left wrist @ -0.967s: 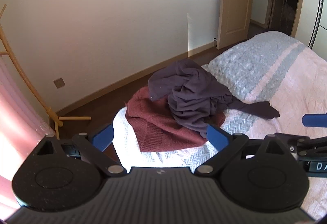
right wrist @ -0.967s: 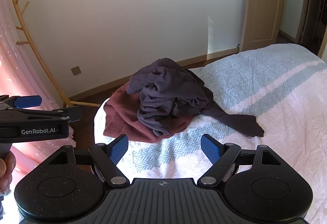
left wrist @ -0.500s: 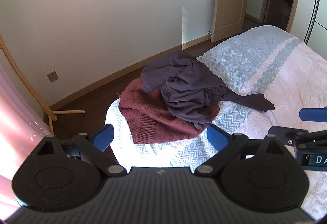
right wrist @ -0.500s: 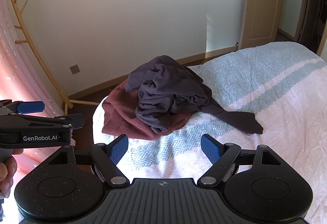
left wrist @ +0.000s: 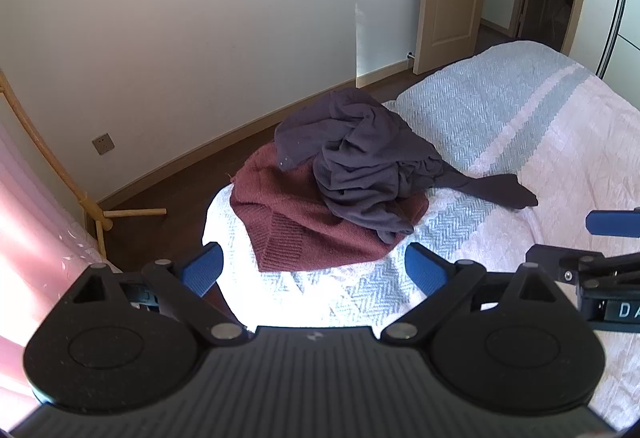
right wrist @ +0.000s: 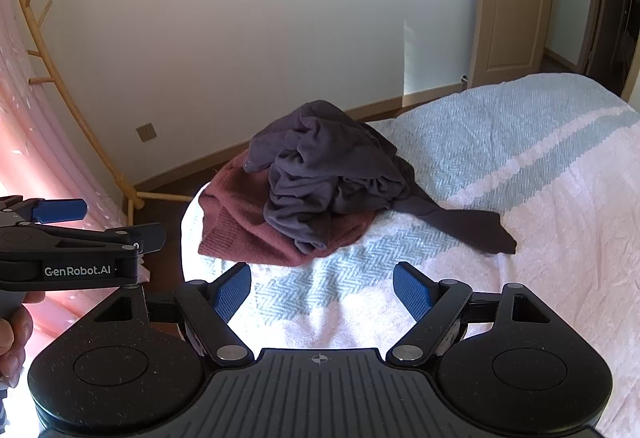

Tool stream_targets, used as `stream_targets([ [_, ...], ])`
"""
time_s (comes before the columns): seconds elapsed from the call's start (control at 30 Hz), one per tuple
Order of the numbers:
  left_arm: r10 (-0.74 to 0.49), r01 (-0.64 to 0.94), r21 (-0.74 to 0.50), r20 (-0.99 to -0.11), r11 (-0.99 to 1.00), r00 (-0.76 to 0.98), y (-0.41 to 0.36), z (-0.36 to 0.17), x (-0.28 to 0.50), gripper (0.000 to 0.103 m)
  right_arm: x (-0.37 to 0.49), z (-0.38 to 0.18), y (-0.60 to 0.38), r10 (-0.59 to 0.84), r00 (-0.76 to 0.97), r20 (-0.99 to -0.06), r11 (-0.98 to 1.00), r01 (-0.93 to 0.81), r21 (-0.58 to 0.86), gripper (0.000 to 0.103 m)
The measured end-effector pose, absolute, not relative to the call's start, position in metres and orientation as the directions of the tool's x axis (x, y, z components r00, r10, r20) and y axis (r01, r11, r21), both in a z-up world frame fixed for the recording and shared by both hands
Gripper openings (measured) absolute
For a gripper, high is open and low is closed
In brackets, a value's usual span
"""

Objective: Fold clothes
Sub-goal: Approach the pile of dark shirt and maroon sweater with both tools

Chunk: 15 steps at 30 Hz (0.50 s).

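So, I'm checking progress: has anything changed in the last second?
Only the view shifted slightly. Both grippers, left and right, stay open and empty, short of the pile. The dark garment still lies crumpled on the maroon sweater.

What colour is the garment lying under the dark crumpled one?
Maroon sweater, clearest in the left wrist view.

Black bodies with blue finger pads (left wrist: 200,269) and silver screws are seen on both grippers; "GenRobot.AI" is printed at nine o'clock
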State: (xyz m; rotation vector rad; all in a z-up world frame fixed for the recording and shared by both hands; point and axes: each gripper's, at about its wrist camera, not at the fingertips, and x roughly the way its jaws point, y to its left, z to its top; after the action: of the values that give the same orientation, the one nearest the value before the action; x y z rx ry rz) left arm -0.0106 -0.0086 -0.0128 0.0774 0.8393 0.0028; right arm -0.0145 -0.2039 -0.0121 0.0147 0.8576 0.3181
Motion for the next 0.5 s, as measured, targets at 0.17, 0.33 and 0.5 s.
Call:
stream_targets([
  [0.17,0.042,0.021,0.074,-0.747,0.997,0.664,-0.019,-0.013,-0.015,0.096,-0.014,-0.014,-0.214,0.292,0.602,-0.743,0.949,-0.281,0.146,0.081],
  [0.33,0.052,0.009,0.077,-0.748,0.997,0.662,-0.028,-0.013,-0.018,0.096,-0.015,-0.014,-0.223,0.302,0.599,-0.742,0.944,-0.294,0.147,0.081],
  [0.5,0.063,0.004,0.087,-0.748,0.996,0.661,-0.040,-0.011,-0.023,0.096,-0.016,-0.016,-0.236,0.312,0.593,-0.742,0.941,-0.302,0.154,0.081],
])
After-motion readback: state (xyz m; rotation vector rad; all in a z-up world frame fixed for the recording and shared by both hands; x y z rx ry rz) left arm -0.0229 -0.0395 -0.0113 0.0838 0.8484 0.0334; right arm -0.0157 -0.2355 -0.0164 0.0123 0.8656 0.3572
